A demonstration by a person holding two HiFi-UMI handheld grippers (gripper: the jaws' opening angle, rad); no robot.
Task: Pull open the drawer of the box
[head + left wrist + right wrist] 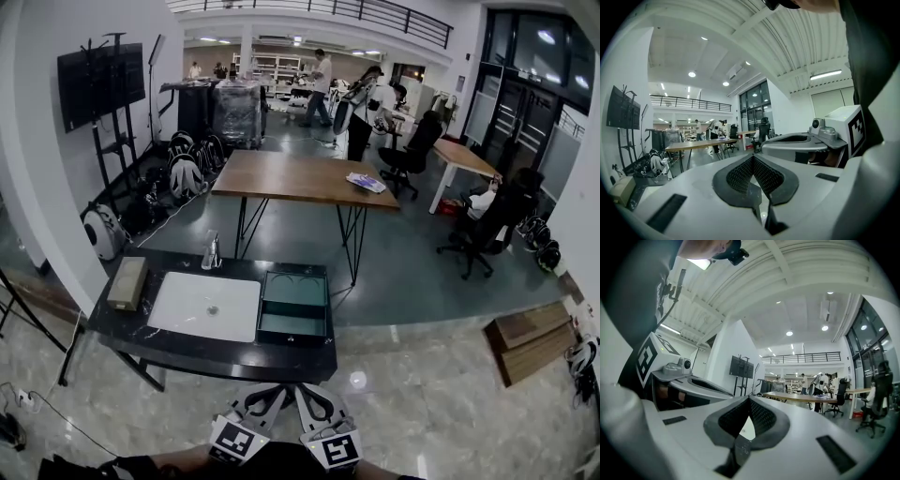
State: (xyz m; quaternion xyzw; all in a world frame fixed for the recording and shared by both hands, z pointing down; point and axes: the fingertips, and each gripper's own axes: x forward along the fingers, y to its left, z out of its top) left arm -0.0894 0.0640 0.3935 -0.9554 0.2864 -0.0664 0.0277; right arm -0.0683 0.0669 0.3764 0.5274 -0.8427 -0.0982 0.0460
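The green box [293, 305] is seen on the black bench [187, 354], toward its 3 o'clock end, just beside the white basin [202, 306] that is sunk into the top. A recessed upper face is shown, with a lower section along the box's 6 o'clock edge. Whether that section is the drawer drawn out cannot be told from the head view. A tan block [127, 282] is set at 9 o'clock of the basin, near the bench's end. A faucet [212, 254] is stood at the basin's 12 o'clock edge.

Both grippers are held low, at 6 o'clock of the bench and well apart from it, close against the person's body. The left gripper [265, 398] is placed just beside the right gripper [314, 401], and their tips are angled toward each other. In the left gripper view its fingers [738, 176] are pressed together at the tips and are empty. In the right gripper view its fingers [762, 416] are likewise pressed together and empty. The box is found at 12 o'clock of both grippers and is touched by neither. A wooden table [300, 178] is seen beyond the bench, at 12 o'clock.
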